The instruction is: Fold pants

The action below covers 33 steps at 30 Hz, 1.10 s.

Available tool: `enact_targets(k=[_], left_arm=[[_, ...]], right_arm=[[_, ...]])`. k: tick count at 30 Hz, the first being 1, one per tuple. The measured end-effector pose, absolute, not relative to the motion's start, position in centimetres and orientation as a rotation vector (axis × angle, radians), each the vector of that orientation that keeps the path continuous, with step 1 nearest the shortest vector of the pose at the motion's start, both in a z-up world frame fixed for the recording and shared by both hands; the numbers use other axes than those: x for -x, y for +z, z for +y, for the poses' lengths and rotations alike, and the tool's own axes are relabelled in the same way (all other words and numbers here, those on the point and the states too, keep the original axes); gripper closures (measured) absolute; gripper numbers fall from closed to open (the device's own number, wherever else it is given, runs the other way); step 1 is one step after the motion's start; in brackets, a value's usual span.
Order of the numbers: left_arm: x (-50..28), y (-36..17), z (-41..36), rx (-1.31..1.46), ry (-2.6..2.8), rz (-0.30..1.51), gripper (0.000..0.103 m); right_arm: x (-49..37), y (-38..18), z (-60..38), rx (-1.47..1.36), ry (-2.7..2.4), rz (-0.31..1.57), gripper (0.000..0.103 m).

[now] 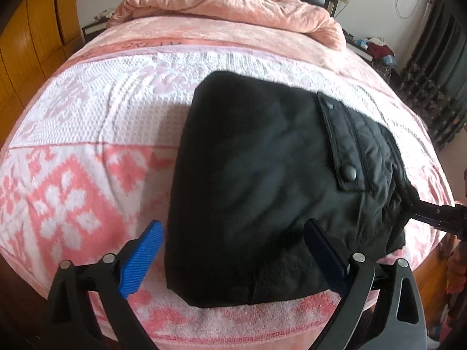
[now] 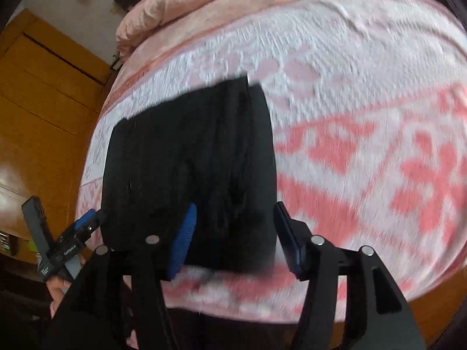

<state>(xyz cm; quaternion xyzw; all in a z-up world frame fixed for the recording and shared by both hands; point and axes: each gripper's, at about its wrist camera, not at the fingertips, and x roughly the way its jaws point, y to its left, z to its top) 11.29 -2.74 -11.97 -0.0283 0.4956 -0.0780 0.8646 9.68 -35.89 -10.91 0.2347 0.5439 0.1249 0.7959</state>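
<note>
On the bed, on top of the pink and white flower blanket (image 1: 87, 151), my black pants (image 1: 262, 175) sit in a neat folded stack close to the near edge. A pocket flap with a round snap button (image 1: 349, 172) shows on top of the stack.

My left tongs (image 1: 233, 250) are wide open and hold nothing. They hang over the near end of the pants, with one blue tip over the blanket and the other over the black cloth.

My right tongs (image 2: 233, 233) are about half open, and they hold nothing too. One blue tip is over the pants and the other is just past the side edge. That picture is blurry, so I cannot tell if a tip touches the cloth.

The pants look folded already, or almost. What could go wrong now? If I pull a tip back and it snags the top layer, the fold could slide open. The stack is also near the edge of the bed, so a bump from my tongs could push it off. A puffy pink quilt (image 1: 233, 3) lies far back and is not in the way
</note>
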Motion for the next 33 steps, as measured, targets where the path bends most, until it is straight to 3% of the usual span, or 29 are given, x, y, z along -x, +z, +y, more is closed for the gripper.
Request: enact_targets(k=[2, 3, 5, 10, 16, 22, 31, 32, 33], left_arm=[[-11.2, -12.3, -3.0, 0.066, -0.165, 1.049, 0.006], [-11.2, -12.5, -3.1, 0.068, -0.165, 1.052, 0.006], [-11.3, -12.7, -3.2, 0.065, -0.164, 1.056, 0.006], [-11.0, -12.5, -3.4, 0.060, -0.158, 1.046, 0.006], [-10.7, -12.4, -4.4, 0.038, -0.178, 1.026, 0.006], [-11.1, -12.7, -4.2, 0.042, -0.184, 1.033, 0.006], [-9.3, -7.8, -3.5, 0.075, -0.241, 0.940, 0.006], [-9.1, -7.3, -3.6, 0.069, -0.248, 0.928, 0.006], [-8.9, -6.9, -3.7, 0.063, -0.254, 0.919, 0.005]], right_arm=[[-9.3, -11.9, -35.4, -0.542, 0.285, 1.181, 0.047], [-9.3, -12.3, -35.3, -0.562, 0.296, 1.183, 0.055], [-9.4, -12.8, -35.3, -0.639, 0.345, 1.184, 0.082], [-9.2, -11.6, -35.5, -0.655, 0.359, 1.154, 0.089], [-8.3, -9.1, -34.5, -0.500, 0.291, 1.149, 0.089], [-8.4, -11.1, -33.6, -0.430, 0.238, 1.199, 0.087], [-7.3, -8.0, -34.4, -0.392, 0.270, 1.110, 0.073], [-7.2, -7.6, -34.5, -0.385, 0.264, 1.100, 0.070], [-7.2, -7.3, -34.6, -0.380, 0.262, 1.091, 0.060]])
